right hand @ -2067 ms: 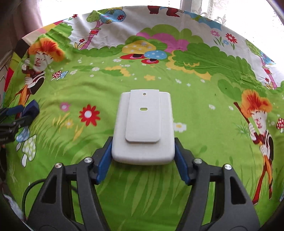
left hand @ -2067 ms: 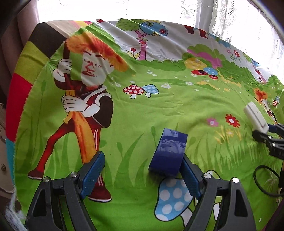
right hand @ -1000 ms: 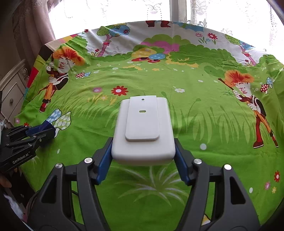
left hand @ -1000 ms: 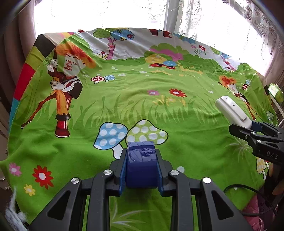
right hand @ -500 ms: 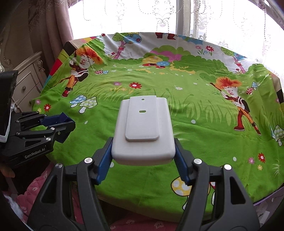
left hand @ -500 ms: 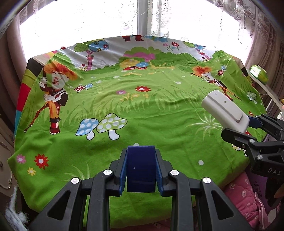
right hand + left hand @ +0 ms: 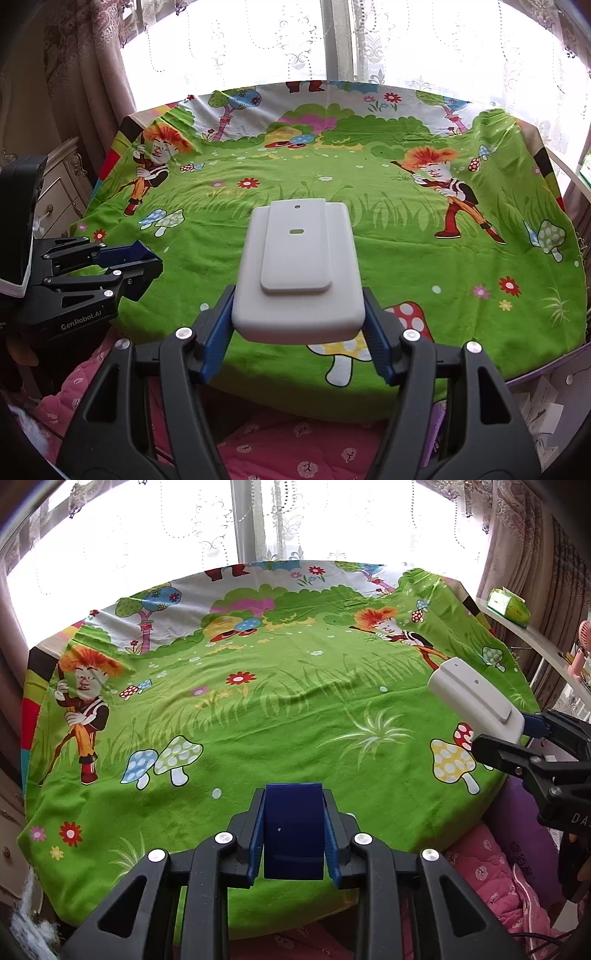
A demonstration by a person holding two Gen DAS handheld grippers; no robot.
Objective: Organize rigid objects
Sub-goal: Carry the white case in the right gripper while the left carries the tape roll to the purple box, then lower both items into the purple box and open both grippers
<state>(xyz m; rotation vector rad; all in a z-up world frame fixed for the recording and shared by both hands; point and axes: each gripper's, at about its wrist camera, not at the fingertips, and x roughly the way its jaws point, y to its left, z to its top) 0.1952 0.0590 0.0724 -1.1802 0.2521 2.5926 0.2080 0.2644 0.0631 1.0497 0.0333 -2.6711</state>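
above the cloth (image 7: pixel 295 709), both claws now farther back, left claw (image 7: pixel 293 827) clamping blue block (image 7: pixel 293 830), right claw (image 7: pixel 299 325) white case (image 7: pixel 299 266)

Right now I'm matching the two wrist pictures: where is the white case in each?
Left wrist view: the white case is at the right edge, held in the right gripper, above the cloth.
Right wrist view: the case fills the centre, clamped by its sides.
Shared landmark: the red flower on the green cloth.

Black gripper (image 7: pixel 293 827) frames, blue pads, silver screws.
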